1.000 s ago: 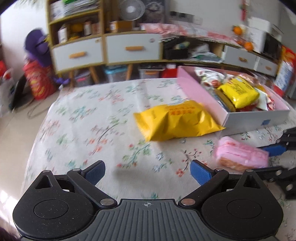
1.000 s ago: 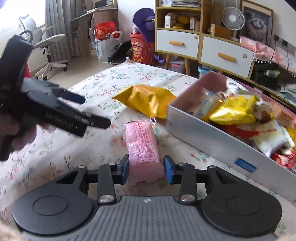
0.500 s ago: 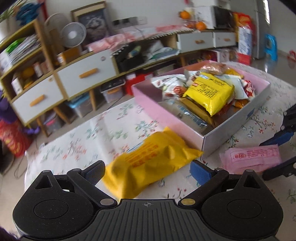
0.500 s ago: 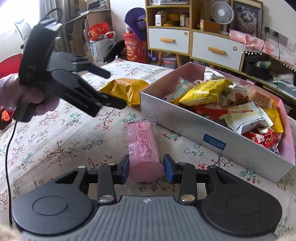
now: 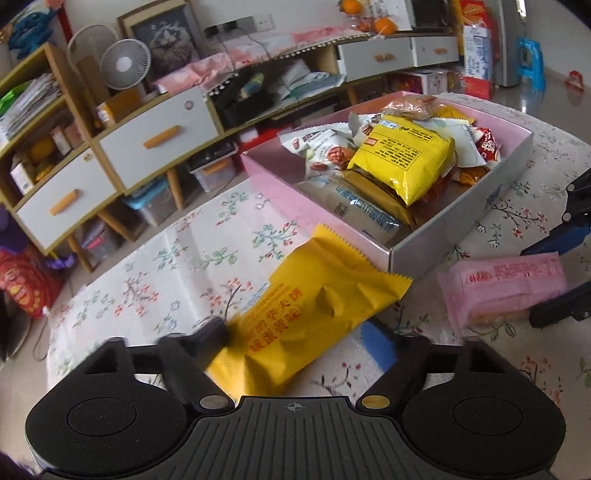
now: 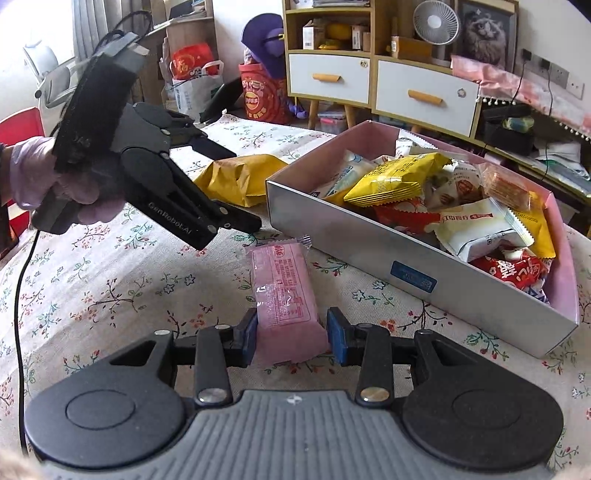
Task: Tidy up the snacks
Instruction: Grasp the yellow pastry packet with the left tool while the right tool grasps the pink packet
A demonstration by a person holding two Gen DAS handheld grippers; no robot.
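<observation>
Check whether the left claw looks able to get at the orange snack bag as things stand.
Probably yes. The left claw, whose jaws have just been closing, already straddles the orange snack bag on the floral tablecloth; nothing covers it. The box sits just beyond it.

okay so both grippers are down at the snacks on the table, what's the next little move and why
Probably finish closing the left gripper on the yellow bag: its jaws have just been closing around it, the right fingertip still apart. The right gripper already pinches the pink packet beside the box.

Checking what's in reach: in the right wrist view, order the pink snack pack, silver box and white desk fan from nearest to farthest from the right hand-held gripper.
1. Pink snack pack, between the right hand-held gripper pads.
2. Silver box, right of centre on the table.
3. White desk fan, on the far cabinet.
</observation>
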